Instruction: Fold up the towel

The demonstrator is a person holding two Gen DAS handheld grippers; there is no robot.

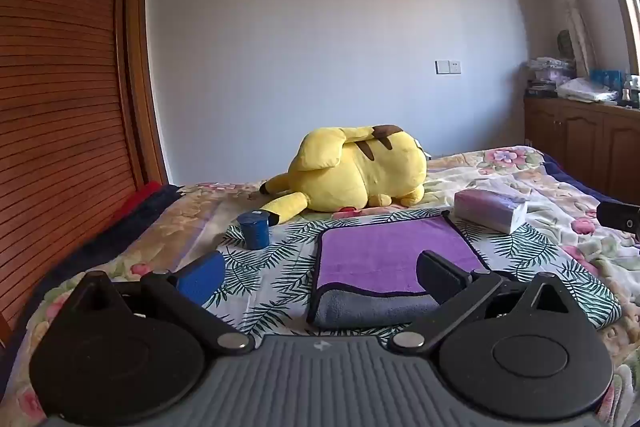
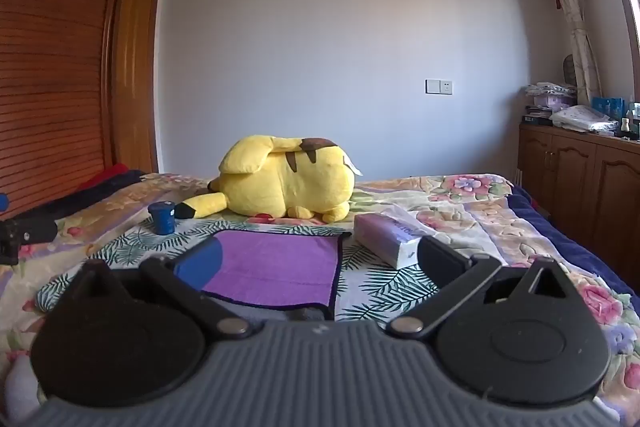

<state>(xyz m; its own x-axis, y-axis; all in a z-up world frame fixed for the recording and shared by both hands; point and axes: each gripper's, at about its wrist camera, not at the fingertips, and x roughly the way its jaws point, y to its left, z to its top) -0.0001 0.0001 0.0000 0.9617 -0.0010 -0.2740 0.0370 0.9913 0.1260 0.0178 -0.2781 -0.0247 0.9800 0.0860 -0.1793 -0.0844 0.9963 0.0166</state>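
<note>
A purple towel with a grey underside and dark edging lies folded on a leaf-print cloth on the bed. Its grey fold faces me at the near edge. It also shows in the right wrist view. My left gripper is open and empty, held just before the towel's near left part. My right gripper is open and empty, over the towel's near right corner. The tip of the right gripper shows at the right edge of the left wrist view.
A yellow plush toy lies behind the towel. A blue cup stands to the towel's left, a tissue pack to its right. A wooden wardrobe is at the left, low cabinets at the right.
</note>
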